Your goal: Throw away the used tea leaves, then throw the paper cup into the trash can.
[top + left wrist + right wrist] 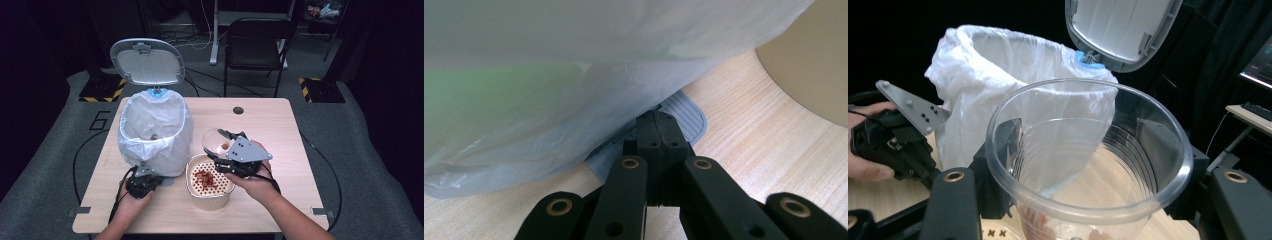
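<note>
A small bin lined with a white bag (155, 130) stands on the table's left, its grey lid (146, 62) raised. My left gripper (147, 175) is shut, its tips (656, 131) pressing on the bin's grey foot pedal (686, 117) under the bag (574, 75). My right gripper (227, 145) is shut on a clear plastic cup (216, 140), held tilted just right of the bin. In the right gripper view the cup (1088, 165) sits between the jaws, with bits of reddish residue at its bottom. Below it stands a beige strainer bowl (210, 202) holding red bits (204, 177).
The wooden table (280, 140) has a cable hole (238, 110) at the back. A black chair (255, 45) stands beyond the table. The bin's bag (998, 65) and lid (1118, 25) rise ahead of the cup, and the left gripper (893, 135) is beside them.
</note>
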`<move>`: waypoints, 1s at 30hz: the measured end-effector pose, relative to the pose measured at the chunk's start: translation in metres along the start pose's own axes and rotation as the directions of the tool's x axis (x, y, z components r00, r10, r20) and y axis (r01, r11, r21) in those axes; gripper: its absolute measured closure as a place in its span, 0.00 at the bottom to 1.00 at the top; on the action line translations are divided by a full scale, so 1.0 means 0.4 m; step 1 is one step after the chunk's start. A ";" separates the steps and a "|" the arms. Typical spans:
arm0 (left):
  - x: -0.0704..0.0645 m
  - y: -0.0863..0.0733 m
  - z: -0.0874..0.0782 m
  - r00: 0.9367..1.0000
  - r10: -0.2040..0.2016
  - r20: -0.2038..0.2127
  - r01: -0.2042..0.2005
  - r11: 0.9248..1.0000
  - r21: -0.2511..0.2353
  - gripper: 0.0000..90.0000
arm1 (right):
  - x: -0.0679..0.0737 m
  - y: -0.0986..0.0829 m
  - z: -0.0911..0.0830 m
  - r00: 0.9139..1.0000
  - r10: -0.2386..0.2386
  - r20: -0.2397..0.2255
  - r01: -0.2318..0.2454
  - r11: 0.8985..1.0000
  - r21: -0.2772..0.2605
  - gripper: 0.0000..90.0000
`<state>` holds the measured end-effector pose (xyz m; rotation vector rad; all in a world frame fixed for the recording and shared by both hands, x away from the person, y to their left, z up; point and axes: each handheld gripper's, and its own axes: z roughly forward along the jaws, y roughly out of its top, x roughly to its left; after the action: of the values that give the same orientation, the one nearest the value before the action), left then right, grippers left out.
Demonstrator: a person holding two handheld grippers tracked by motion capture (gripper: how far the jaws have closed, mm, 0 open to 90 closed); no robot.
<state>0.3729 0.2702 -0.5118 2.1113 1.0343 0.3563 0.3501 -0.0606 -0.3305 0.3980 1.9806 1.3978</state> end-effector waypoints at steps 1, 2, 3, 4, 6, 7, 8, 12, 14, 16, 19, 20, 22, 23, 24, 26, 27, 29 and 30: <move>-0.001 0.000 0.000 1.000 -0.001 0.001 0.001 1.000 0.004 1.00 | -0.003 0.007 0.002 1.000 0.002 -0.003 -0.002 1.000 -0.002 0.40; -0.002 0.000 0.000 1.000 -0.001 -0.001 0.001 1.000 0.005 1.00 | -0.006 0.012 0.003 1.000 0.001 -0.007 -0.001 1.000 -0.002 0.40; -0.002 0.001 0.000 1.000 0.000 -0.002 0.000 1.000 0.006 1.00 | -0.008 0.017 0.006 1.000 0.009 -0.011 -0.009 1.000 -0.002 0.40; -0.002 0.001 0.000 1.000 0.001 -0.002 -0.001 1.000 0.006 1.00 | -0.011 0.022 0.009 1.000 0.011 -0.015 -0.011 1.000 -0.002 0.40; -0.002 0.000 0.000 1.000 0.001 -0.002 -0.001 1.000 0.005 1.00 | -0.014 0.026 0.012 1.000 0.010 -0.018 -0.010 1.000 0.000 0.40; -0.001 0.000 -0.001 1.000 -0.001 0.000 0.001 1.000 0.006 1.00 | -0.021 0.034 0.022 0.999 0.027 -0.030 -0.027 1.000 -0.004 0.40; -0.001 0.001 -0.001 1.000 0.000 0.000 0.000 1.000 0.007 1.00 | -0.023 0.036 0.025 0.999 0.033 -0.034 -0.034 0.999 -0.006 0.40; -0.001 0.000 -0.001 1.000 0.000 0.000 0.000 1.000 0.006 1.00 | -0.037 0.049 0.046 0.997 0.057 -0.049 -0.058 0.998 -0.009 0.40; -0.001 0.000 -0.001 1.000 -0.001 0.002 0.001 1.000 0.005 1.00 | -0.043 0.055 0.059 0.996 0.069 -0.053 -0.069 0.998 -0.008 0.40; -0.001 0.001 0.000 1.000 -0.001 -0.001 0.001 1.000 0.006 1.00 | -0.052 0.060 0.072 0.996 0.072 -0.057 -0.073 0.997 -0.010 0.40; -0.001 0.000 0.000 1.000 -0.002 0.000 0.002 1.000 0.004 1.00 | -0.063 0.068 0.091 0.994 0.086 -0.067 -0.086 0.996 -0.005 0.40; -0.001 0.000 0.000 1.000 -0.002 0.000 0.002 1.000 0.004 1.00 | -0.066 0.070 0.097 0.993 0.091 -0.068 -0.092 0.996 -0.007 0.40; -0.001 0.000 0.000 1.000 -0.003 0.000 0.003 1.000 0.004 1.00 | -0.072 0.074 0.108 0.992 0.104 -0.077 -0.105 0.994 -0.006 0.40; -0.001 0.000 0.000 1.000 -0.003 0.000 0.003 1.000 0.004 1.00 | -0.075 0.077 0.112 0.991 0.109 -0.079 -0.109 0.994 -0.004 0.40; -0.001 0.000 0.001 1.000 -0.004 0.003 0.004 1.000 0.000 1.00 | -0.077 0.079 0.115 0.990 0.114 -0.081 -0.114 0.993 -0.002 0.40; -0.001 0.000 0.001 1.000 -0.005 0.004 0.005 1.000 -0.002 1.00 | -0.081 0.082 0.122 0.987 0.131 -0.089 -0.132 0.991 -0.004 0.40; 0.000 0.000 0.001 1.000 -0.005 0.004 0.005 1.000 -0.001 1.00 | -0.085 0.083 0.125 0.987 0.128 -0.093 -0.128 0.992 -0.003 0.40; -0.001 0.000 0.001 1.000 -0.005 0.003 0.005 1.000 -0.001 1.00 | -0.090 0.087 0.132 0.985 0.140 -0.096 -0.142 0.990 -0.016 0.40; -0.001 0.000 0.001 1.000 -0.005 0.003 0.005 1.000 -0.001 1.00 | -0.090 0.087 0.132 0.985 0.140 -0.096 -0.142 0.990 -0.016 0.40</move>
<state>0.3728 0.2699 -0.5120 2.1074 1.0366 0.3510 0.4074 -0.0311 -0.2967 0.4776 2.0442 1.5523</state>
